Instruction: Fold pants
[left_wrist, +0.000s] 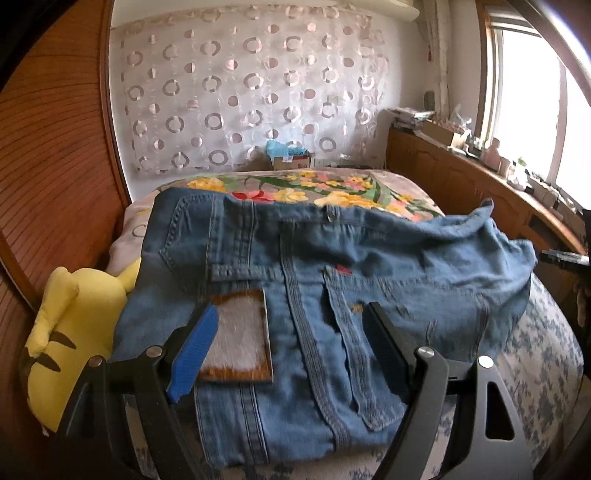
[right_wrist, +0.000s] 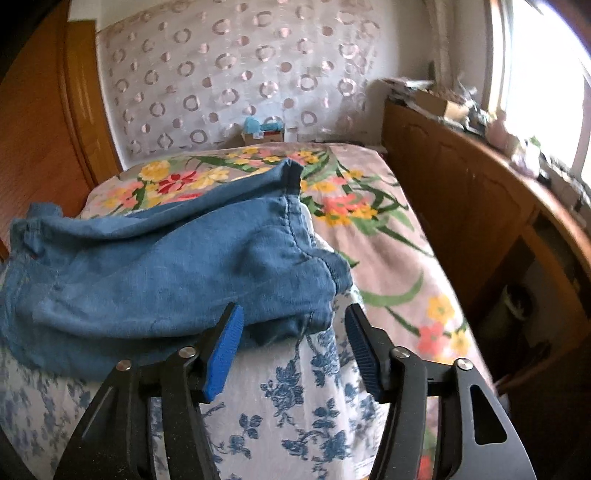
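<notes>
Blue denim pants (left_wrist: 314, 266) lie folded over on the bed, waistband end with a brown-edged white patch (left_wrist: 240, 332) near my left gripper. My left gripper (left_wrist: 291, 314) is open, its jaws spread above the waist area, holding nothing. In the right wrist view the leg ends of the pants (right_wrist: 166, 266) lie bunched on the bed. My right gripper (right_wrist: 293, 314) is open just above the nearest fabric edge, empty.
A yellow plush toy (left_wrist: 74, 332) lies left of the pants. The bed has a floral cover (right_wrist: 369, 221) and a blue-flowered sheet (right_wrist: 295, 398). A wooden cabinet (right_wrist: 461, 192) with clutter runs along the right; wooden panel (left_wrist: 48, 166) on the left.
</notes>
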